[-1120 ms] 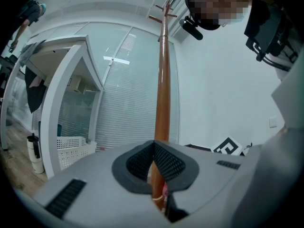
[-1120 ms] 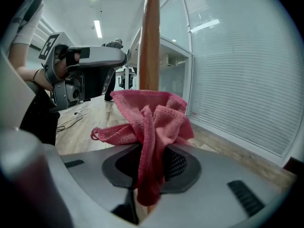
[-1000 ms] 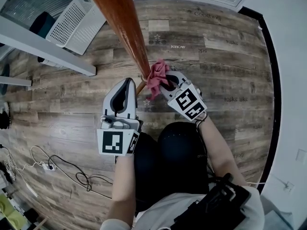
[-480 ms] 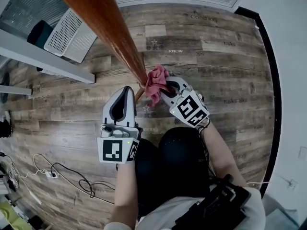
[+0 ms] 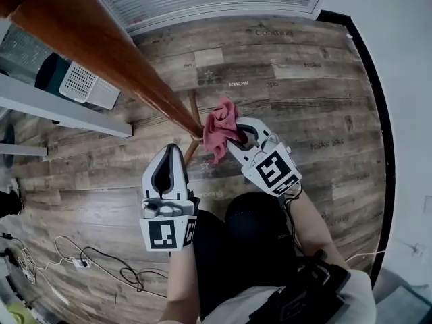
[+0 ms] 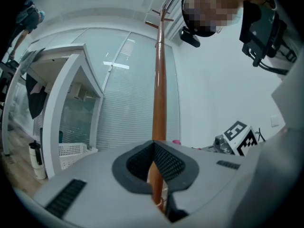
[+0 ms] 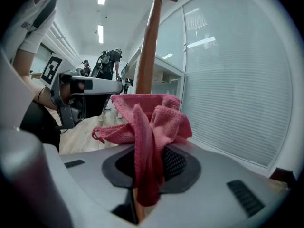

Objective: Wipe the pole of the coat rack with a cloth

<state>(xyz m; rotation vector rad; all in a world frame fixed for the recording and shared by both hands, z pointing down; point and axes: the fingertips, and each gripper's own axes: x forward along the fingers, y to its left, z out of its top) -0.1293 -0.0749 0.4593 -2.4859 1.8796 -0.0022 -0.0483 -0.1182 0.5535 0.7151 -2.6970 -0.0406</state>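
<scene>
From the head view, the brown pole (image 5: 115, 66) slants from the upper left down to the wooden floor (image 5: 304, 93). The pink cloth (image 5: 219, 128) is bunched against the pole's low end. The right hand-held gripper (image 5: 237, 132) reaches up-left into the cloth. The left hand-held gripper (image 5: 171, 152) points up just beside the pole's foot, on the other side from the cloth. A white basket (image 5: 84, 85) stands to the left, and cables (image 5: 101, 262) trail over the boards at lower left. In the left gripper view, the pole (image 6: 159, 80) rises straight up in front of the window blinds (image 6: 128, 118). Its lower part passes through the padded opening of the left hand-held gripper (image 6: 154, 148), whose jaws are pressed together around it. The basket (image 6: 71, 151) sits low at the left, and a marker cube (image 6: 241, 136) shows at the right. In the right gripper view, the right hand-held gripper (image 7: 147, 175) pinches the cloth (image 7: 149, 122), which wells up out of the jaws in folds. A strip of brown pole shows under the fabric between the jaws, and the pole (image 7: 148, 46) climbs on above the cloth. The left hand-held gripper (image 7: 102, 86) lies to the left, and blinds (image 7: 237, 103) fill the right side.
</scene>
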